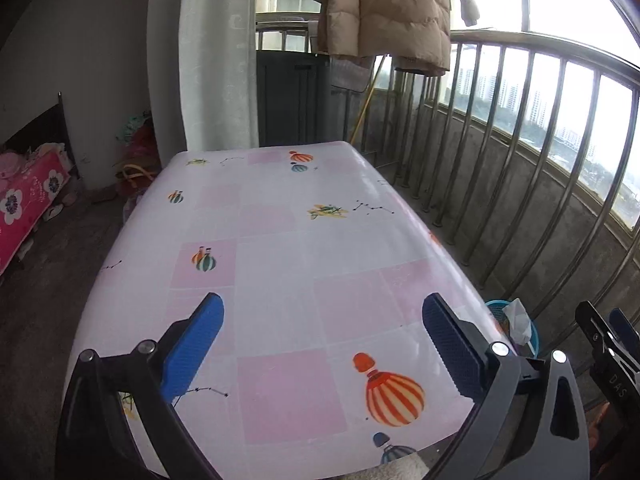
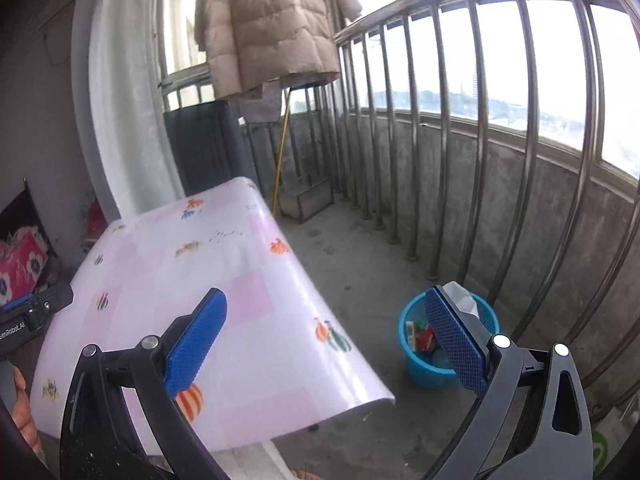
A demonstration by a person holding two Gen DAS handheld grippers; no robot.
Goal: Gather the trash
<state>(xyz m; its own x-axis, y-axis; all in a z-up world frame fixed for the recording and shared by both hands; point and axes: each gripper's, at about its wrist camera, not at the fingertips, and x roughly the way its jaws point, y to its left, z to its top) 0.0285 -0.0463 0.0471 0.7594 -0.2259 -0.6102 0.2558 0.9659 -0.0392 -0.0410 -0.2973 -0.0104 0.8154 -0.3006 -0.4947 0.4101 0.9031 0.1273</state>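
Left gripper (image 1: 323,346) and right gripper (image 2: 326,344) both spread wide, nothing held or touched, above the balloon-print table (image 1: 280,240); trash (image 2: 420,334) sits in the upright blue bin (image 2: 424,372) on the floor beside the railing (image 2: 480,140), white wrapper (image 2: 464,300) poking upward.

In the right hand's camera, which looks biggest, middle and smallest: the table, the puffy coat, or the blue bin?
1. Table, biggest, though it is also nearest the camera.
2. Puffy coat, hanging farther back.
3. Blue bin, smallest, on the floor and partly hidden behind the gripper's finger.
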